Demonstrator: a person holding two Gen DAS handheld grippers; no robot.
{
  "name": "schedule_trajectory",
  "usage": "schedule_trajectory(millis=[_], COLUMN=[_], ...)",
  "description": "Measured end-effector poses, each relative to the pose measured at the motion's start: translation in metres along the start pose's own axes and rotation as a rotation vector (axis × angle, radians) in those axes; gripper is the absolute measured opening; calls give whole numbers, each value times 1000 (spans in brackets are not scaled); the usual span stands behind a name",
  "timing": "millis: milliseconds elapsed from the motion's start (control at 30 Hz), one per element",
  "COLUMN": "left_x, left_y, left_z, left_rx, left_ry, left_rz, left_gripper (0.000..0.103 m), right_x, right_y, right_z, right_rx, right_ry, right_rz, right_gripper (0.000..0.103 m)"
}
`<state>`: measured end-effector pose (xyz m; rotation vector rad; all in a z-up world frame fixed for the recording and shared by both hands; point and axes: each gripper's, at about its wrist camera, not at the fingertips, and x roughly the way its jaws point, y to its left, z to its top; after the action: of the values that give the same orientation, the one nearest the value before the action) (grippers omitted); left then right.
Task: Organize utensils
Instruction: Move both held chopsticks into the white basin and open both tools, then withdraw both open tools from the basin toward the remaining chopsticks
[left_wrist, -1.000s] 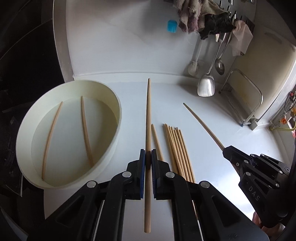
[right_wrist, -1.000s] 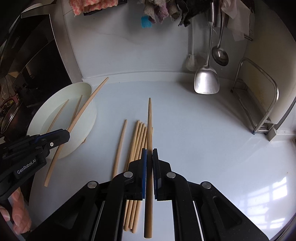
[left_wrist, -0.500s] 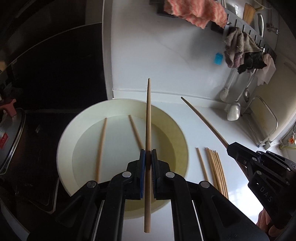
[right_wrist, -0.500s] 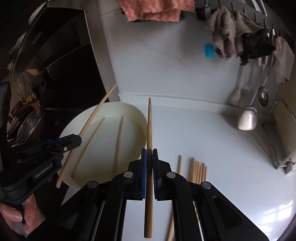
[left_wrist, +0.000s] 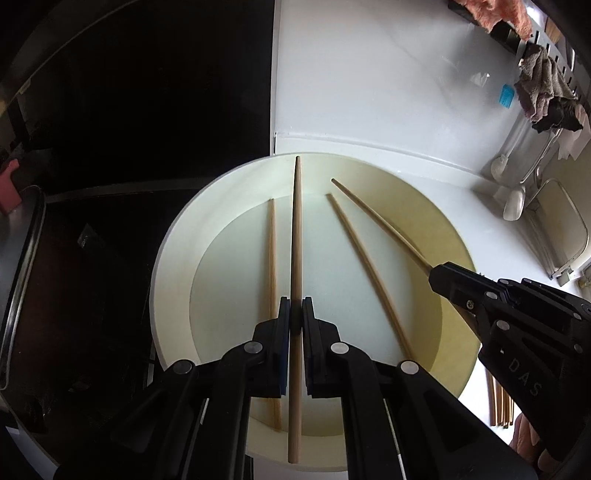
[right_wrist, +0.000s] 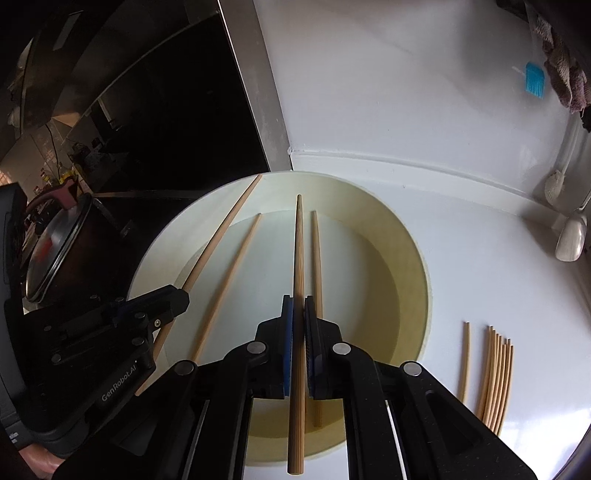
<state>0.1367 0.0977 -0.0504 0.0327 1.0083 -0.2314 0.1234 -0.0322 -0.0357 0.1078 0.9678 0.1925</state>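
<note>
The left gripper (left_wrist: 294, 321) was clenched on 1 chopstick (left_wrist: 295, 258) that ran straight forward between its fingers, tip reaching the far rim of the cream bowl (left_wrist: 166, 266). The right gripper (right_wrist: 298, 317) pinched a second chopstick (right_wrist: 297, 266) the same way, also over the bowl. 2 loose chopsticks (left_wrist: 272, 254) lay on the bowl's floor. Toward the counter's (right_wrist: 480, 258) right edge, a bundle of chopsticks (right_wrist: 496, 380) rested, perhaps 8, blurred together.
</note>
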Motion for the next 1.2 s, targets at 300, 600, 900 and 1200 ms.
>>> schedule_trajectory(millis=[300,600,900,1200], left_x=[35,52,34,6], left_y=[11,16,23,31], left_z=[2,2,8,11], left_rx=[13,0,-28,-54], left_ry=[102,159,98,41], left_rz=[-1,-5,27,59], left_gripper=[7,8,57,73], right_x=[37,59,47,7], right_y=[-5,-4,-6,-15], right_z=[2,2,8,2], right_rx=[33,28,39,72], right_ry=[92,151,121,56], right_rz=[-37,-43,-47,-52], right_gripper=[6,6,21,33])
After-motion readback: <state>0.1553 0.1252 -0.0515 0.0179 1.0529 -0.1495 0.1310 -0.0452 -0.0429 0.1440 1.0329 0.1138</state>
